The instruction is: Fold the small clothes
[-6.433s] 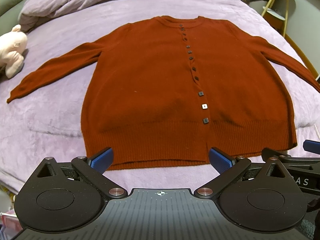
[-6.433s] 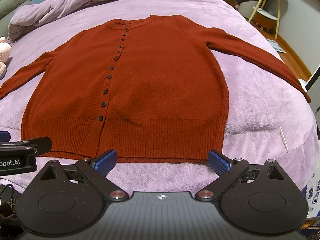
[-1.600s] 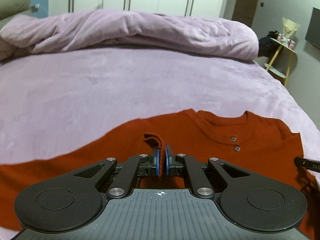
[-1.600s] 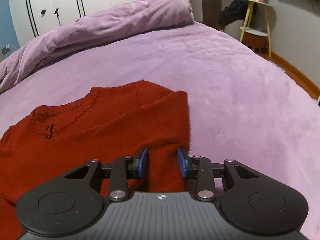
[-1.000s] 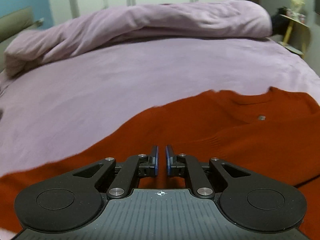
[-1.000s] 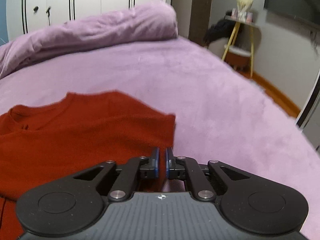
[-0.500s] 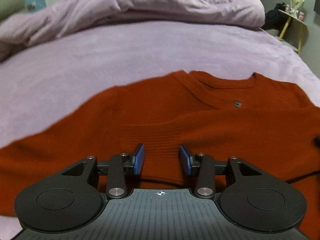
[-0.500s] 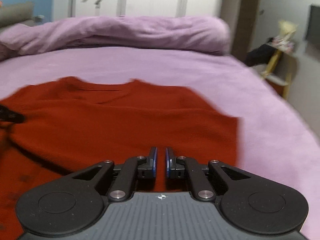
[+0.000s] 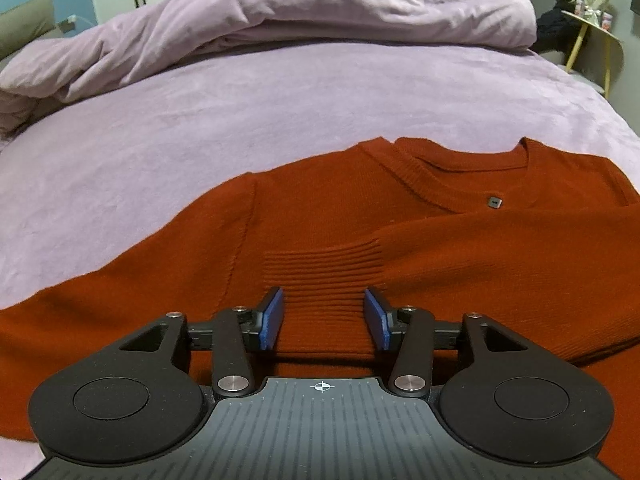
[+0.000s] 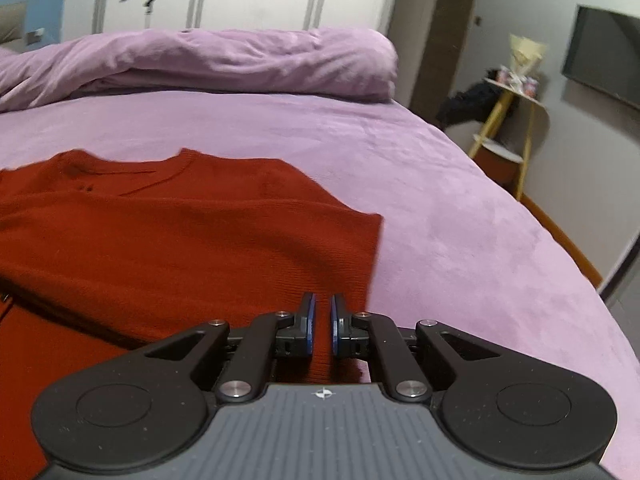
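Note:
A rust-red knit cardigan [image 9: 304, 220] lies on the purple bed [image 9: 280, 104]. One sleeve is folded across the chest, and its ribbed cuff [image 9: 324, 264] lies just ahead of my left gripper [image 9: 323, 317]. The left gripper is open and empty, its blue pads either side of the cuff's near end. In the right wrist view the cardigan [image 10: 192, 232] shows its folded right edge. My right gripper [image 10: 322, 326] hovers low over that edge with its jaws nearly closed, a narrow gap between the pads and nothing held.
A rolled purple duvet [image 9: 320, 16] lies along the far side of the bed. A yellow-legged side table [image 10: 508, 120] stands by the wall at the right, below a wall TV [image 10: 604, 60]. The bed's right edge [image 10: 580, 264] drops off near my right gripper.
My left gripper carried the sleeve cuff across the chest, opened and let it go. My right gripper shut empty and swung right along the cardigan's folded right edge.

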Motion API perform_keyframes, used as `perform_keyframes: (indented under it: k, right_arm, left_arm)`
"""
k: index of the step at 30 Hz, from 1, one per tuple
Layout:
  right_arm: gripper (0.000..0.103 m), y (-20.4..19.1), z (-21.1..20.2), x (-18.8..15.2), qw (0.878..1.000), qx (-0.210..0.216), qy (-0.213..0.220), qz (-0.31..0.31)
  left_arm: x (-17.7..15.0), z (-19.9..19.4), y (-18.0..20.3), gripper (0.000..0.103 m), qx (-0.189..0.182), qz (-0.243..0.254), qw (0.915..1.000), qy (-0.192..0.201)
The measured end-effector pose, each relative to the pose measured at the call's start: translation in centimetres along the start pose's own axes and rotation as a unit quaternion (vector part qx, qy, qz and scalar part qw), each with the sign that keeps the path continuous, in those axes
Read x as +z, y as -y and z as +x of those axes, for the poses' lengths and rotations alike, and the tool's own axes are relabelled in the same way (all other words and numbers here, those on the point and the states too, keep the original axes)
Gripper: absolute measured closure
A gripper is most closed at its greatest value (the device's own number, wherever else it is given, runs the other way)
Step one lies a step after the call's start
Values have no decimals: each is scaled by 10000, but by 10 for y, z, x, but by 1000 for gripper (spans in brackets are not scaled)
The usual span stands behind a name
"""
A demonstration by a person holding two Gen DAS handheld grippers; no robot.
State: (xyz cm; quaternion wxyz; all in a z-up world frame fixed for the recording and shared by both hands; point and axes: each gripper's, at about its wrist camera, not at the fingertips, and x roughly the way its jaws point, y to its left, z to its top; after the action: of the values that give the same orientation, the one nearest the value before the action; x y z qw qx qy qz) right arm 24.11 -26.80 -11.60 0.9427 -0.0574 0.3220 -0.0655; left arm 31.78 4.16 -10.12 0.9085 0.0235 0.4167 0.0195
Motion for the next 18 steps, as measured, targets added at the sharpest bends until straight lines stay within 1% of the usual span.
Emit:
perform_keyframes:
  k: [2,3,4,6,7,8,11,12,13,15,16,17,18]
  right_arm:
    - [97,-3,-3,4,9998,-134,-109,44]
    - [97,-5,-6,6,9998,-179,-116,33]
    - [97,-7,-13,6,9999,-139,-36,90]
    - [97,-8,-23,3,9995,185,133,217]
    - [97,-9,-22,-1,9993,319,76,194]
    - [97,-11,-19,-4,9993,339,-58,122]
    - [97,-19,-15,-9,9993,196,-76,-294]
    - [97,-21,-16,-6,9992,131,-123,-352]
    - [97,-24,-17,-2,9990,35,-203,-387]
    - [97,-27,-25,3,9991,-12,-305,-290]
    - [96,-28,-33,3,9993,114,-314,-167]
    - [95,-27,-41,2,9991,287,-320,-11]
    - [92,-26,-48,-1,9984,437,-337,150]
  left_arm:
    - [-1,-1,-4,43,84,-54,9999,-40]
    - [-1,-1,-8,41,78,-143,9998,-85]
    - [-2,-1,-13,40,25,-267,9996,-117]
    - [-3,0,-22,40,-26,-430,9989,-171]
    - [-4,-1,-24,40,-9,-447,9988,-174]
    - [-4,-2,-27,40,1,-443,9989,-181]
    - [-7,-9,-36,40,48,-537,9983,-210]
    - [-9,-12,-41,37,71,-604,9979,-213]
    - [-11,-16,-48,32,65,-716,9972,-226]
    - [-22,-27,-67,29,14,-1079,9938,-251]
    - [-30,-33,-79,31,0,-1268,9915,-286]
    - [-37,-40,-90,31,-111,-1385,9899,-270]
    - [-47,-50,-102,27,-258,-1490,9884,-172]
